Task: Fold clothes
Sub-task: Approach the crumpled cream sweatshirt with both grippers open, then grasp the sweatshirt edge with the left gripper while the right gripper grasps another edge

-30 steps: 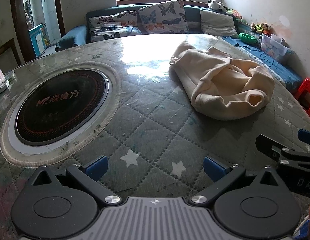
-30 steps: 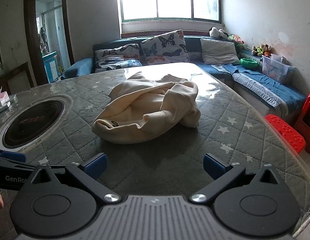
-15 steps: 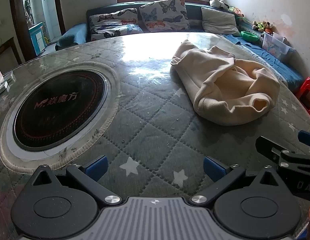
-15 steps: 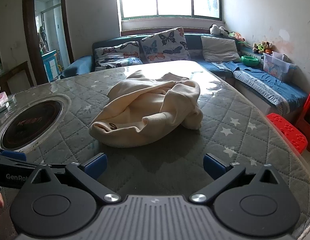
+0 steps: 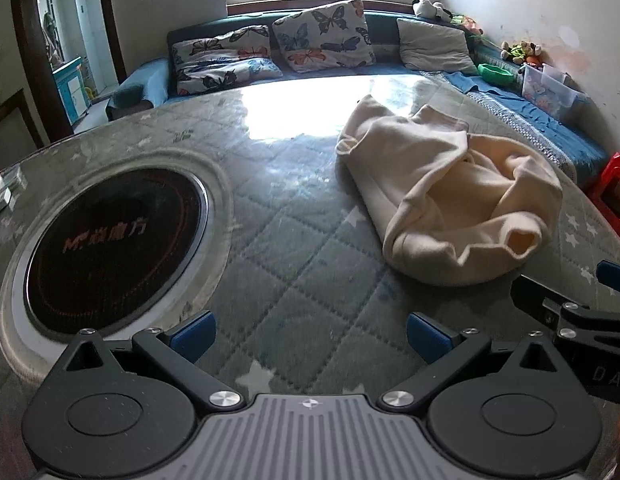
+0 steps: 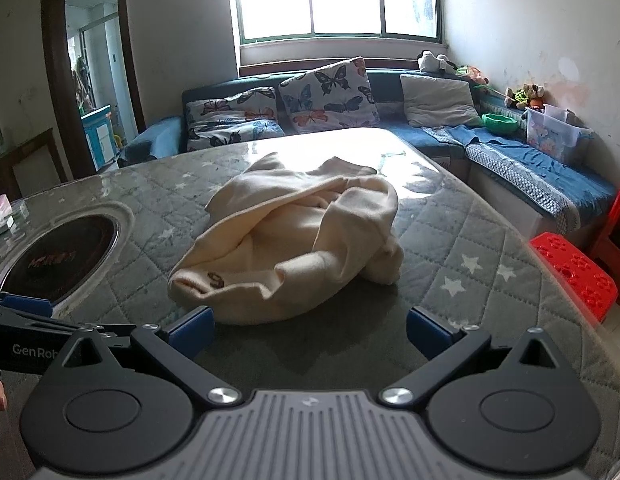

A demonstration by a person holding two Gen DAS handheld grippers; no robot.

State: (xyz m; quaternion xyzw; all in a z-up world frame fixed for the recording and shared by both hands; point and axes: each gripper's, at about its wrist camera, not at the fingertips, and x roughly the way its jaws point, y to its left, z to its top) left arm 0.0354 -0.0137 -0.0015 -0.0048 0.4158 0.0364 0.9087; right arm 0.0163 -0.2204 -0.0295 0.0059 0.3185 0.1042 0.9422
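A cream sweatshirt [image 5: 454,196] lies crumpled in a heap on the quilted grey table [image 5: 294,248]; in the right wrist view the same sweatshirt [image 6: 294,240] sits straight ahead, a small dark mark on its near hem. My left gripper [image 5: 309,332] is open above the table, to the left of and short of the heap, nothing between its blue pads. My right gripper [image 6: 308,330] is open too, its left fingertip just in front of the near hem. Each gripper shows at the edge of the other's view.
A round black induction plate [image 5: 110,240] is set into the table at the left. A blue corner sofa [image 6: 510,148] with butterfly cushions runs behind and to the right. Red plastic stools [image 6: 570,276] stand by the table's right edge.
Both grippers have moved forward toward the sweatshirt, which now looks larger and nearer in both views. The garment itself has not moved, and both grippers stay open.
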